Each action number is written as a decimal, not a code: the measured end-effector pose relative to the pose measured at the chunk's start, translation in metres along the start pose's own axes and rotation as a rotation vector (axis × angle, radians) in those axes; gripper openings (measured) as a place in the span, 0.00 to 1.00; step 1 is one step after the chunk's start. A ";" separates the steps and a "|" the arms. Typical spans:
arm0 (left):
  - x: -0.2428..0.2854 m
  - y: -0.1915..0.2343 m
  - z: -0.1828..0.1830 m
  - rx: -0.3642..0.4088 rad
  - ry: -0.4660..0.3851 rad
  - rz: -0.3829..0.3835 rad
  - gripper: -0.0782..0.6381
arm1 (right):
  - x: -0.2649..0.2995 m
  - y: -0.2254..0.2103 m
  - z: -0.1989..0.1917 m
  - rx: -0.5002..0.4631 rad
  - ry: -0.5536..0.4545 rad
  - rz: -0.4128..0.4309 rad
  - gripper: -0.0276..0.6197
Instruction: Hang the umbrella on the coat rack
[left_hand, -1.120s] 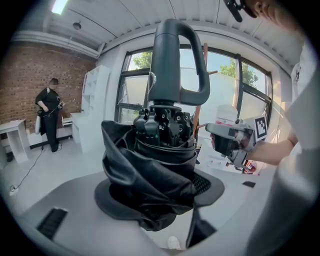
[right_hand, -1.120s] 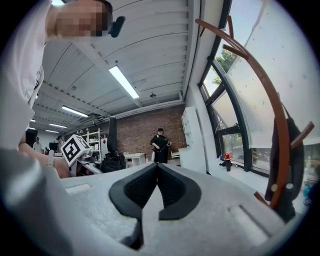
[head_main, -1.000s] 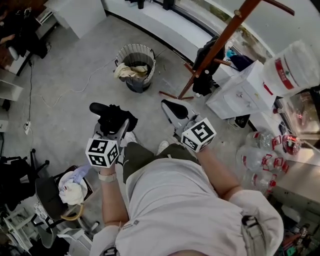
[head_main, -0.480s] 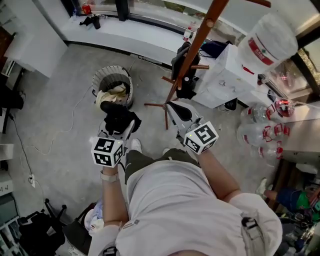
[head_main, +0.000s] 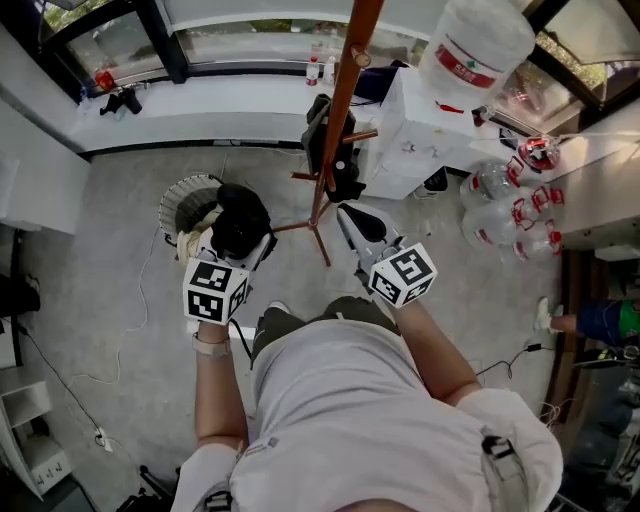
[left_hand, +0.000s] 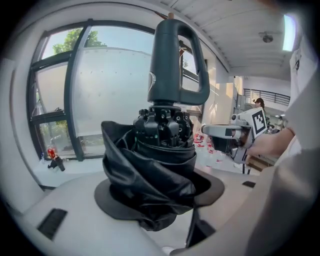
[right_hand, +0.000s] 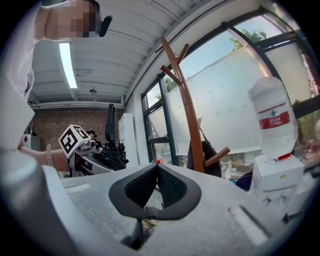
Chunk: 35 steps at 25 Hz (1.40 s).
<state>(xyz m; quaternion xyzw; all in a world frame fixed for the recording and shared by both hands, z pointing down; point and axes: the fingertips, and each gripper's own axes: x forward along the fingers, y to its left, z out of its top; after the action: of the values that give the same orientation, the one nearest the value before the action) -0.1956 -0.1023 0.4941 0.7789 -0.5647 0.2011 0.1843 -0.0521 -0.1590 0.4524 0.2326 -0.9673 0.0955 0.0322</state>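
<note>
left gripper is clamped on the folded black umbrella. its 2 jaws press into the bunched canopy. the umbrella stands upright in the grip, with its loop handle at the top. right gripper has its jaws closed tip to tip, with nothing between them.

from the head view, the wooden coat rack rises between the 2 grippers. the left gripper and the umbrella are near the rack's pole on its left, apart from it and on none of its pegs. the right gripper is just to the right of the rack's feet and points toward the pole. a dark bag hangs against the pole, on the far side from the person.

a round bin sits on the floor left of the rack, partly behind the umbrella. to the right of the rack stands a white cabinet with a large water bottle on top. in the right gripper view the coat rack stands ahead, with forked pegs at its top and 1 lower peg on its right.
</note>
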 end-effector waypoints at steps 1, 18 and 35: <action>0.004 0.000 0.007 0.032 0.006 -0.023 0.47 | -0.002 -0.003 0.002 0.001 -0.006 -0.026 0.05; 0.034 -0.017 0.123 0.264 0.011 -0.147 0.47 | -0.048 -0.038 0.042 0.012 -0.080 -0.292 0.05; 0.045 -0.020 0.212 0.313 -0.041 -0.091 0.47 | -0.037 -0.056 0.073 -0.019 -0.075 -0.257 0.05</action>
<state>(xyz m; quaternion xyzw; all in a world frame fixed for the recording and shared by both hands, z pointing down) -0.1412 -0.2413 0.3356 0.8269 -0.4942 0.2620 0.0579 0.0052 -0.2064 0.3866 0.3577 -0.9309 0.0725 0.0104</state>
